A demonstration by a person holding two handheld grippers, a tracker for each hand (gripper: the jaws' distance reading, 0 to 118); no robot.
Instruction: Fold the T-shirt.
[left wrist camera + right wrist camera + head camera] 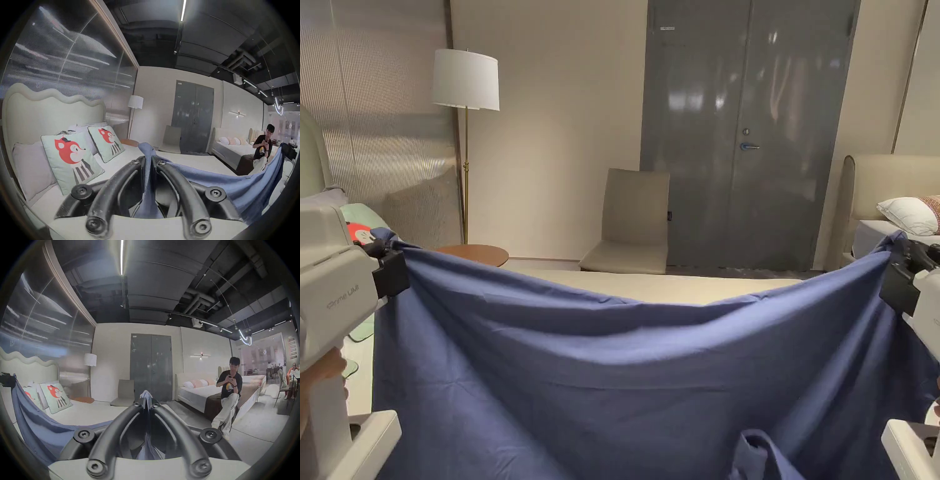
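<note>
Left gripper (384, 262) at the left of the head view, its fingers (138, 164) clenched on one bunched corner of the blue T-shirt (625, 375); a tuft of cloth pokes out past the fingertips in the left gripper view.

Right gripper (903, 275) at the right of the head view, its fingers (154, 407) likewise clamped tight on the opposite corner, cloth pinched between both.

T-shirt held up in the air between the two grippers, spread wide, top edge sagging in a shallow curve at the middle. The fabric hangs down as a sheet in front of the bed (675, 289); a small fold of cloth curls up near the bottom of the head view, right of centre. Whether the lower hem touches the bed cannot be told.

Bed behind the shirt: pale cover, two fox-print cushions (73, 160) at its head end, against a wavy headboard (53, 104).

Beyond the far edge of the bed: a round wooden side table (478, 253), a floor lamp (465, 81) with a white shade, a beige legless chair (631, 225) against the wall, and a grey double door (747, 131).

Further right: a second bed (194, 392) with pillows; a person (228, 391) sits on it.
</note>
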